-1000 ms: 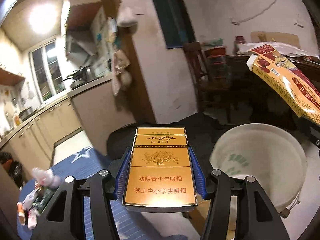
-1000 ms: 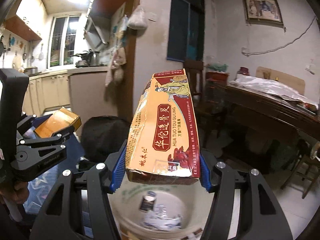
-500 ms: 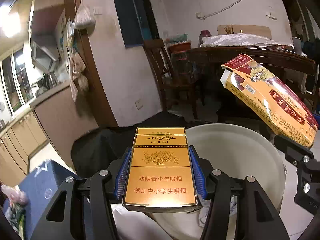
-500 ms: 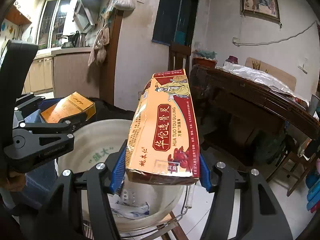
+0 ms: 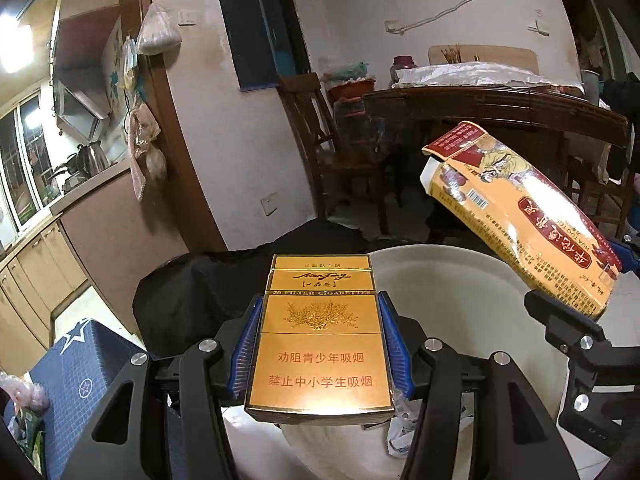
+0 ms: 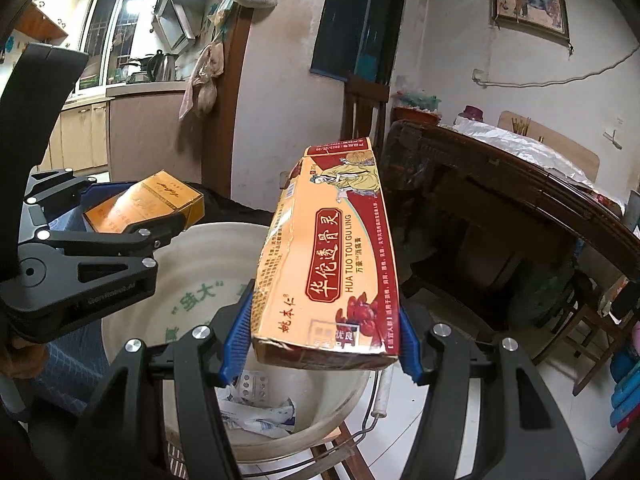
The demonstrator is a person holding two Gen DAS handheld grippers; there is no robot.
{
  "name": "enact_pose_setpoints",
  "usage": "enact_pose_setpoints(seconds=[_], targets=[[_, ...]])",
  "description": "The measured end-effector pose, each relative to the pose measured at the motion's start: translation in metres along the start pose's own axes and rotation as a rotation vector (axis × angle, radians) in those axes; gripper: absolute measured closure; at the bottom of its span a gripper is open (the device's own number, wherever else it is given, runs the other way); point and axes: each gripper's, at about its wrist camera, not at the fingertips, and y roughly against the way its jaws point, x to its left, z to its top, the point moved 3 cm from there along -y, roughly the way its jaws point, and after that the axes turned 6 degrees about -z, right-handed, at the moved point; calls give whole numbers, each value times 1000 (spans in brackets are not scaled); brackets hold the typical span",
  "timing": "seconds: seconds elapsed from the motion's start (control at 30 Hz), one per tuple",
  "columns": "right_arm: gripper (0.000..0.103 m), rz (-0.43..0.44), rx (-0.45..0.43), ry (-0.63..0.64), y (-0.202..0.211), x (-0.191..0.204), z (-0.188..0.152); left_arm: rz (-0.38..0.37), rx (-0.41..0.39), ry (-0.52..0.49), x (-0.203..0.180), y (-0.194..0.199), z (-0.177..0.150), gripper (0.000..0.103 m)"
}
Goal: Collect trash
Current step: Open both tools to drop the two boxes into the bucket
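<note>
- The left gripper (image 5: pixel 320 344) is clamped on a gold cigarette pack (image 5: pixel 320 344), its blue pads (image 5: pixel 248 344) pressed to the pack's two long sides at about half width.
- The pack lies flat, label up, over the near left rim of a white bucket (image 5: pixel 460 292).
- The right gripper (image 6: pixel 326 336) grips a long orange-and-red box (image 6: pixel 332 264) by its near end, blue pads (image 6: pixel 238 336) tight on both sides, also at about half width.
- The box tilts up and away from that gripper, above the bucket's mouth (image 6: pixel 200 264).
- From the right wrist view the left gripper (image 6: pixel 132 220) shows at the left, with the pack (image 6: pixel 148 204) over the bucket's far left rim.
- Inside the bucket lie crumpled paper (image 6: pixel 260 412) and a blister strip (image 6: pixel 252 384).
- A black bag (image 5: pixel 208 280) sits just behind the bucket.
- To the left is a blue cloth with white stars (image 5: pixel 84 364).
- A dark wooden table (image 6: pixel 520 192) stands to the right, a chair (image 5: pixel 320 120) by the far wall.
</note>
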Motion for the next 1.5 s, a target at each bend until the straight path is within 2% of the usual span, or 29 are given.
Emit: enact_pose_setpoints(seconds=[0.43,0.53,0.97,1.3,1.5], targets=[[44,22,1,24,-6,3,1,-12,8,-22,-5,-3,-1,46],[41,17,16,34,-12,2,1,-11,17,-17,-4,-5,-2,42],[39,13,23,-2,-15,-12,-2,-2,21,-3,1,-1,-5,40],[39,16,-10,-4,-4,-5,7,16,-1,12,11,15,-5,40],[39,35,-42,16,8,11,19,58,-21,21,26,30,-6,40]])
